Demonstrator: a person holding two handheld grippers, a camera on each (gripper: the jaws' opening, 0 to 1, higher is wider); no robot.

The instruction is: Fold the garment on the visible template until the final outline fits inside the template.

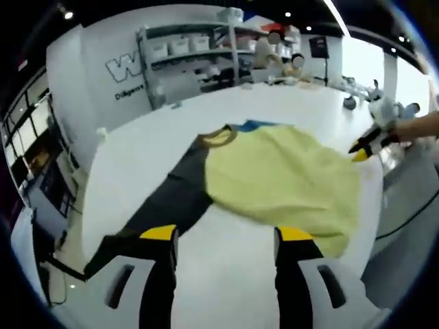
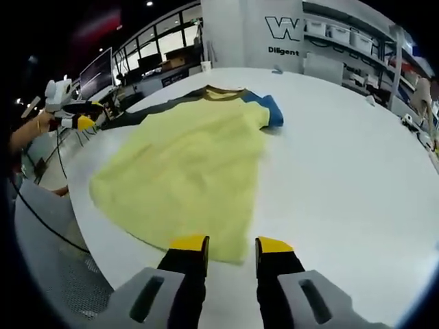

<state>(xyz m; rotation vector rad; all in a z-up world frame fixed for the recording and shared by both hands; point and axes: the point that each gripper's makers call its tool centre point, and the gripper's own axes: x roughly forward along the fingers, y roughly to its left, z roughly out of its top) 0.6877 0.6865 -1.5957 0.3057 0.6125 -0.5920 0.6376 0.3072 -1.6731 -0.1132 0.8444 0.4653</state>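
Garment [image 1: 274, 179]: yellow T-shirt w/ dark sleeve, brown collar, blue sleeve; lies flat on white table [image 1: 226, 274], partly folded, yellow body laid over itself.
Dark sleeve [image 1: 164, 205]: in left gripper view stretches from collar toward the near table edge, spread out on the surface.
Collar [image 1: 218, 137]: brown ring at far end of shirt, blue sleeve [image 1: 257, 125] just beside it.
Right gripper view, garment [image 2: 185, 171]: hem end nearest the camera, collar [image 2: 221, 92] far, blue sleeve [image 2: 269, 108] poking out at the right of the yellow body.
Template: can't make one out under or around the shirt.
Left gripper [image 1: 226, 236]: jaws wide apart, yellow-tipped, nothing between them; hovers over bare table at near edge of shirt, one tip by the dark sleeve, other by the yellow hem.
Right gripper [image 2: 232, 245]: jaws parted a narrower gap, empty; tips right at the yellow hem edge, can't tell if touching cloth.
Right gripper, seen from left view [image 1: 370, 142]: at far right edge of shirt, held by a hand, near cloth edge.
Left gripper, seen from right view [image 2: 81, 116]: off table's left side, held by a hand, near dark sleeve.
Backgrnd: shelving w/ white bins [image 1: 182, 46], wall w/ lettering [image 2: 282, 31], monitors [image 2: 96, 68].
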